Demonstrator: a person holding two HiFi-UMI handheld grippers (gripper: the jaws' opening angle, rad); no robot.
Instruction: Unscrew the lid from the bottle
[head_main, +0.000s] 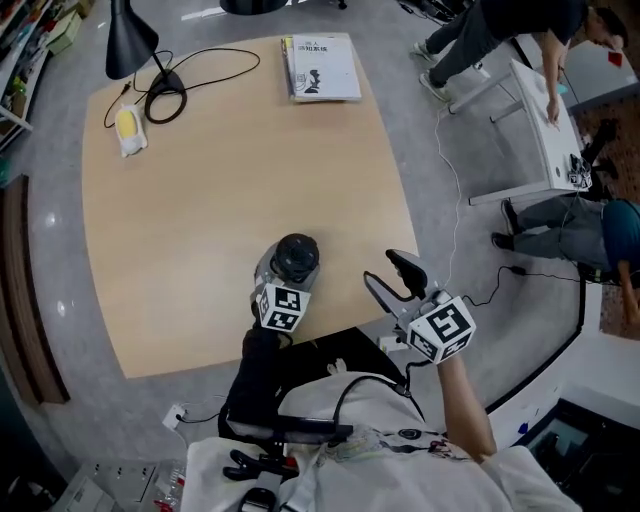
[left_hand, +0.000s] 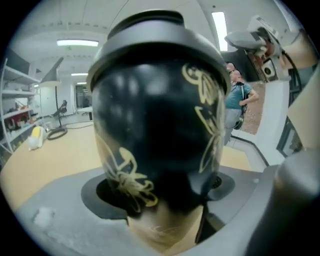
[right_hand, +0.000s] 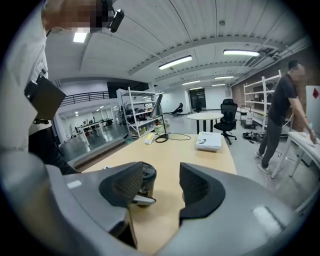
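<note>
left gripper (left_hand: 159, 197): fingers (left_hand: 65, 210) closed on the lower body of the black bottle (left_hand: 160, 115), one pad against each side; bottle upright on the table (head_main: 200, 220) near its front edge, dark lid (head_main: 297, 256) still on; right gripper (right_hand: 161, 186): fingers apart and empty, just to the bottle's right, not touching it

Bright, even light from ceiling strips (right_hand: 175, 62) — gripper views fisheye-bent with dark corners, the close bottle (left_hand: 160, 115) blurred.
</note>
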